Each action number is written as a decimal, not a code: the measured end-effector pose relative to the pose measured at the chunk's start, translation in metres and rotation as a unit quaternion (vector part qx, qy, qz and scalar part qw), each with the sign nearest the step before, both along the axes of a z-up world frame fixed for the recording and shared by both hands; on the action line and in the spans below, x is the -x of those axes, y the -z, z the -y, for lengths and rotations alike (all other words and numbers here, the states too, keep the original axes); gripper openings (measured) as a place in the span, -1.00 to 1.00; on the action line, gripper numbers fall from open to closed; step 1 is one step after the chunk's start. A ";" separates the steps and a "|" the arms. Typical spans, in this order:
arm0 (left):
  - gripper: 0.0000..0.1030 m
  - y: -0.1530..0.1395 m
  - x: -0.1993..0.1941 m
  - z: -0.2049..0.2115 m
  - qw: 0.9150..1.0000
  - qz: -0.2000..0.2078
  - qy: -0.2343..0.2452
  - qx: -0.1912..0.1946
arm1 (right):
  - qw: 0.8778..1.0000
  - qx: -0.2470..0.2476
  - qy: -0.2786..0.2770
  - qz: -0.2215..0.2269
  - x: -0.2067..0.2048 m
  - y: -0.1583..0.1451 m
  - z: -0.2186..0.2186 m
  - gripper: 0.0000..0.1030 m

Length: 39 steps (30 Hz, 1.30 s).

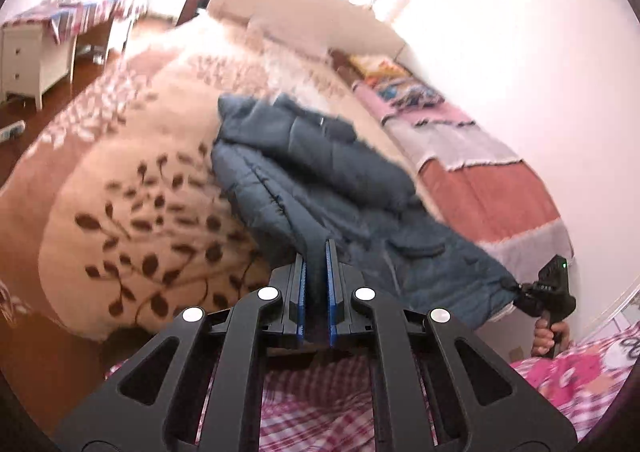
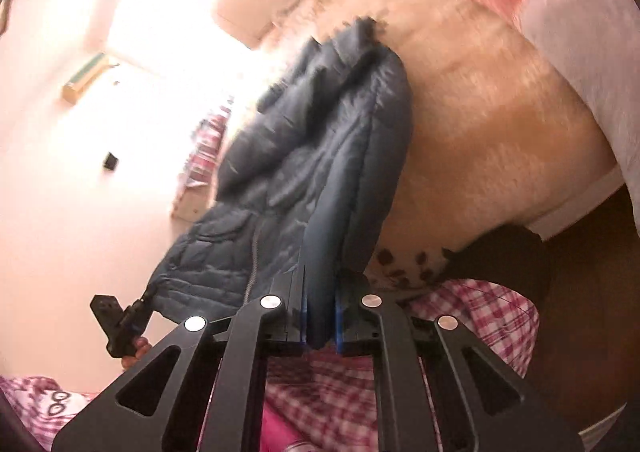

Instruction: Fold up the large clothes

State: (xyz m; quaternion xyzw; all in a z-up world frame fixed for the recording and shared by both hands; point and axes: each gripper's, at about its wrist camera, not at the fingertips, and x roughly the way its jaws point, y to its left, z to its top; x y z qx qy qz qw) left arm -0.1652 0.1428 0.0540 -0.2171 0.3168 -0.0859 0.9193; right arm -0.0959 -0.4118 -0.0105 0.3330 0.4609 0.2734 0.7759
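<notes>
- White drawer chest (image 1: 22,56), far left of the left wrist view: two drawers, both closed; contents hidden. A patterned cloth (image 1: 80,12) covers the table beside it.
- Bed (image 1: 120,156), under a beige blanket with a brown leaf print: it carries the far part of the garment.
- Quilted jacket (image 1: 320,164), blue-grey and padded: its upper part lies on the bed; its near edge is lifted toward both tools. Judged light for its bulk, soft and limp, with a smooth shell that may slide between the fingers. The zip line (image 2: 254,252) and the stitched hem look like the firmest places to take hold.
- Left gripper (image 1: 316,252): fingers (image 1: 299,276) clenched on a fold of the jacket's near edge, cloth filling the narrow gap between the blue pads.
- Folded blankets (image 1: 480,172), pink, grey and red, along the wall side of the bed, beside the jacket.
- Right gripper (image 1: 516,290), seen at the far right of the left wrist view: it grasps the jacket's hem corner near the drawcord; a hand (image 1: 546,336) holds its handle.
- Right wrist view: the same jacket (image 2: 320,156) hangs slack and creased from the fingers (image 2: 340,304), which pinch a thick fold. The left gripper (image 2: 140,302) appears at lower left, closed on the hem.
- No open container appears in either view.
</notes>
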 end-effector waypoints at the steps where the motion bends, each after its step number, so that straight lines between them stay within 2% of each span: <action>1: -0.85 -0.004 0.002 -0.001 1.000 0.005 -0.001 0.003 | 1.000 -0.003 0.000 0.008 0.003 -0.006 0.002 -0.80; 7: -0.85 -0.027 0.018 -0.015 0.999 0.032 -0.019 0.031 | 0.999 -0.037 0.011 0.038 0.014 -0.032 0.020 -0.80; 12: -0.85 -0.037 -0.002 -0.026 0.997 0.042 -0.030 0.061 | 0.996 -0.072 0.022 0.049 -0.008 -0.049 0.024 -0.80; 16: -0.85 -0.053 -0.044 -0.037 0.995 0.052 -0.034 0.073 | 0.995 -0.065 0.019 0.068 -0.055 -0.078 0.018 -0.80; 19: -0.84 -0.069 -0.087 -0.044 0.995 0.062 -0.037 0.073 | 0.995 -0.033 0.020 0.088 -0.101 -0.103 0.008 -0.80; 23: -0.83 -0.084 -0.160 -0.053 0.995 0.058 -0.049 0.058 | 0.995 0.005 0.024 0.098 -0.176 -0.134 -0.015 -0.80; 28: -0.83 -0.083 -0.264 -0.073 0.993 0.032 -0.091 0.061 | 0.993 0.057 0.036 0.101 -0.272 -0.149 -0.053 -0.80; 32: -0.84 -0.069 -0.347 -0.088 0.990 0.008 -0.131 0.056 | 0.988 0.106 0.057 0.096 -0.347 -0.138 -0.080 -0.80; 36: -0.84 -0.038 -0.417 -0.091 0.987 -0.017 -0.154 0.041 | 0.985 0.147 0.080 0.050 -0.428 -0.089 -0.103 -0.81; 39: -0.83 -0.009 -0.454 -0.092 0.985 -0.035 -0.168 0.014 | 0.982 0.165 0.087 0.027 -0.463 -0.049 -0.114 -0.81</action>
